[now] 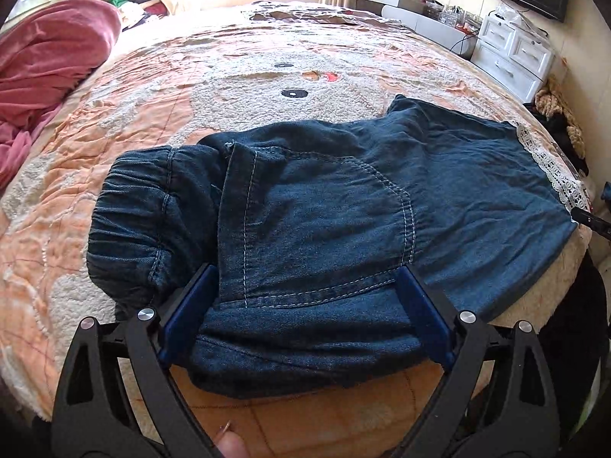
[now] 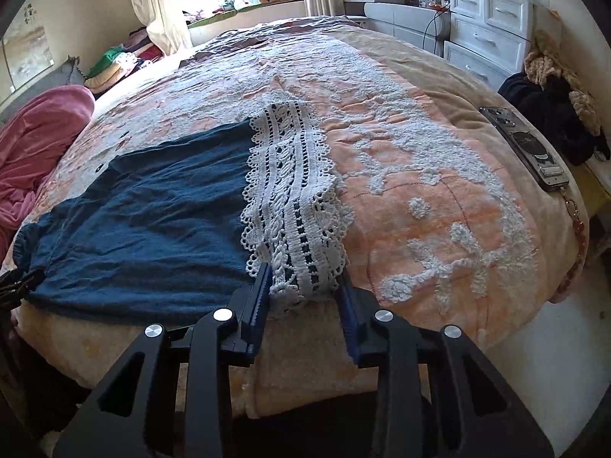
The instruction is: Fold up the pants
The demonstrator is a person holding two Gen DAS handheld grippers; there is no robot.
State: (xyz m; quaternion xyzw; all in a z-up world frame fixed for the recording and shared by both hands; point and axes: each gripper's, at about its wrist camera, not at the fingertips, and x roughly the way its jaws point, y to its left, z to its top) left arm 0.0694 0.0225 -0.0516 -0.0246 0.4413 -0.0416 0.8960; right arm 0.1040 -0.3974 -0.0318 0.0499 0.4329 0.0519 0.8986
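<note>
Dark denim pants lie on a bed. Left tool spread wide over the waist end; right tool narrowed, pinching the lace hem.

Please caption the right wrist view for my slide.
Right tongs close on the pants' lace hem at the bed's edge.

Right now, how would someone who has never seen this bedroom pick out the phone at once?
Start from the bed under its peach and white tufted blanket. Go to the plain beige border on the side nearest the white drawer unit. The phone lies flat there, a dark slab with a round emblem on its back and a charm strap hanging off the bed edge, the only hard, glossy thing among the fabrics.
</note>
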